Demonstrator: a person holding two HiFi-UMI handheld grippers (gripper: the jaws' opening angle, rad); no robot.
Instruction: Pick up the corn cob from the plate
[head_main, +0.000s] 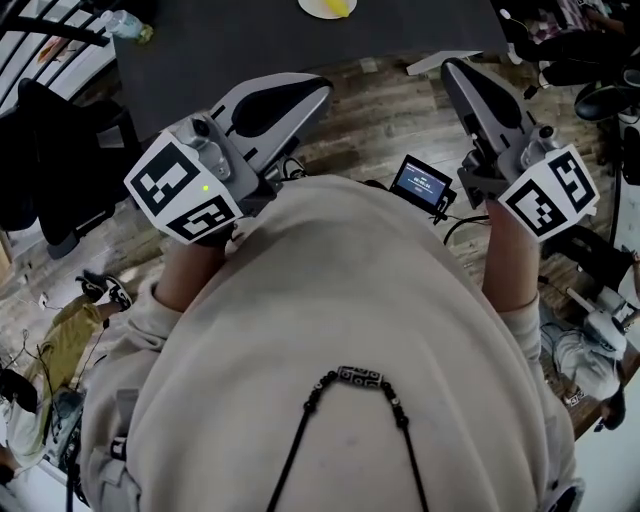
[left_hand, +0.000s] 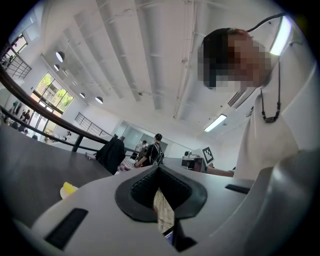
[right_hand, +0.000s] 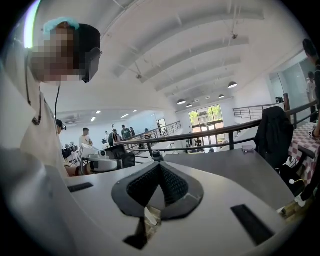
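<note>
1. At the far edge of the dark table (head_main: 300, 50), one white plate (head_main: 312, 8) held one yellow corn cob (head_main: 341, 7), well apart from both grippers.
2. Near the person's chest, the left gripper (head_main: 305, 92) and the right gripper (head_main: 458, 72) each had its jaws pressed together on nothing.
3. Between the grippers and the plate lay a strip of wooden floor (head_main: 380, 110) and table top.
4. One small screen (head_main: 421, 183) sat between the two grippers; its writing was too small to read.
5. Left of the table, one dark jacket (head_main: 45, 150) hung over a chair.

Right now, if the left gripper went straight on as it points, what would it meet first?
Likely the dark table, at its near edge, unless it skims over; height is unclear. The plate lies left of that line.
</note>
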